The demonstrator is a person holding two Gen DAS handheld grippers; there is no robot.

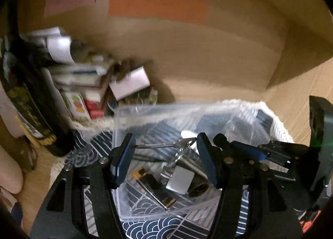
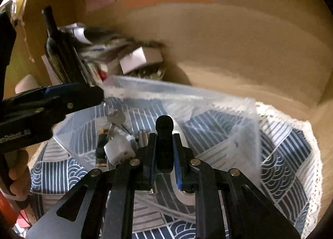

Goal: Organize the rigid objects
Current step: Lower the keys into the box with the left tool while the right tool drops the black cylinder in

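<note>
A clear plastic bin (image 1: 145,112) stands on a blue wave-patterned cloth (image 1: 158,226). Inside lie keys on a ring (image 1: 183,144), a white cube (image 1: 180,178) and a black-and-gold lighter-like piece (image 1: 154,185). My left gripper (image 1: 164,162) is open above the bin's inside. My right gripper (image 2: 164,155) is shut on a black cylindrical object (image 2: 164,135) and holds it over the bin (image 2: 187,97); it also shows in the left wrist view (image 1: 229,145). A white tape roll (image 2: 185,193) lies below it. The left gripper (image 2: 62,97) reaches in from the left.
A dark wine bottle (image 1: 27,97) and a pile of boxes and papers (image 1: 89,81) stand at the back left. A cardboard wall (image 1: 187,37) with coloured labels closes the back. The cloth has a white lace edge (image 2: 312,155).
</note>
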